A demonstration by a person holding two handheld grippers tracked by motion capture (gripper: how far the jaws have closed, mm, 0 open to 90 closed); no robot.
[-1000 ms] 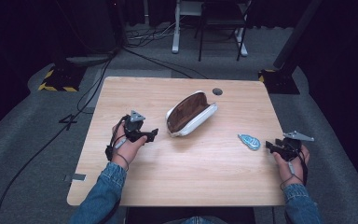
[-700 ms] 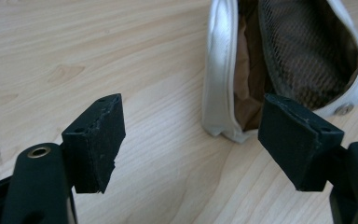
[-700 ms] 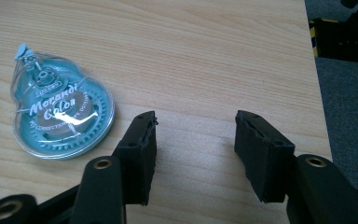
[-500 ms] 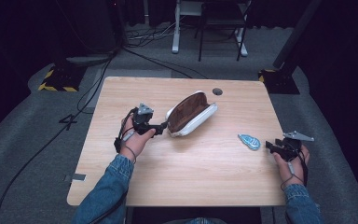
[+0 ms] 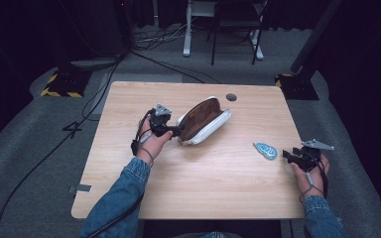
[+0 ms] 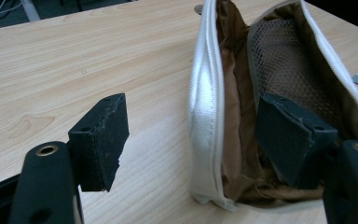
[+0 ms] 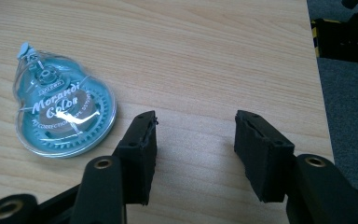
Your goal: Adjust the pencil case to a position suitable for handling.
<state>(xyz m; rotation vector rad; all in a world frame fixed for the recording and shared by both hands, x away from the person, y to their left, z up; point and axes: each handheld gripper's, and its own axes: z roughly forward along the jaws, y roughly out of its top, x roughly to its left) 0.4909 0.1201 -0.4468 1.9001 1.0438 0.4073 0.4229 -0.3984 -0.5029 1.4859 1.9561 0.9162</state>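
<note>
white pouch with brown lining, unzipped and gaping, lying on the wooden surface; near wall caught between the left gripper fingers, one finger inside against the mesh pocket, the other outside and clear of the wall, just been closing slightly. far end cut off at the frame top. teal correction tape just left of the right gripper, fingers spread over bare wood, holding nothing.

Your white pouch with brown lining and brown mesh pocket, your teal see-through correction tape with white lettering, your black left gripper, your black right gripper, pale woodgrain table, your blue denim sleeves.
</note>
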